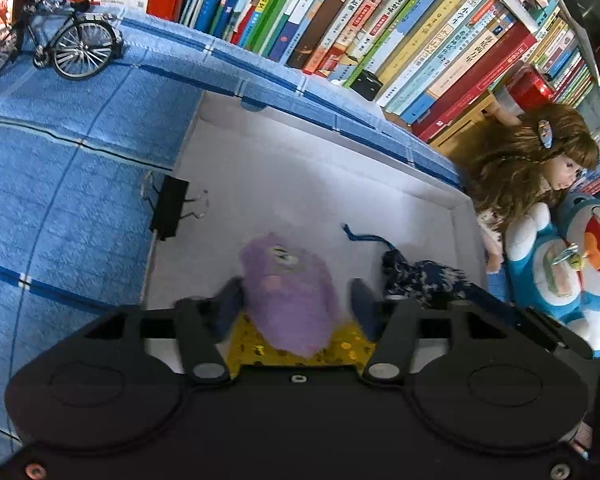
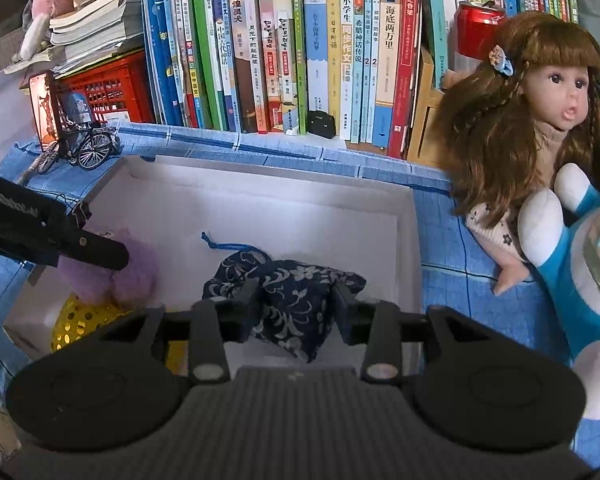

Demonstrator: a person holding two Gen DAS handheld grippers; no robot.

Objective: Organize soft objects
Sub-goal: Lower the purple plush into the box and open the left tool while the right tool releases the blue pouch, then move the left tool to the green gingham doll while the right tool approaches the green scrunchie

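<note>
Your left gripper (image 1: pixel 296 300) stands parted astride the purple toy (image 1: pixel 290 292); your right gripper (image 2: pixel 296 304) parted astride the navy pouch (image 2: pixel 288 296). Neither is squeezed. Both lie near-side in the white box (image 2: pixel 408 240).

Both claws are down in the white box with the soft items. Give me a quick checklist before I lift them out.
1. Fuzzy purple plush toy inside the white cardboard box: ok.
2. Dark blue floral drawstring pouch inside the same box: ok.
3. Left claw let go of the purple toy: ok, its fingers stand apart on either side of it.
4. Right claw let go of the pouch: cannot tell, the cloth sits close between its fingers.
5. Pouch's blue drawstring clear of the right claw: ok, it lies on the box floor behind the pouch.
</note>
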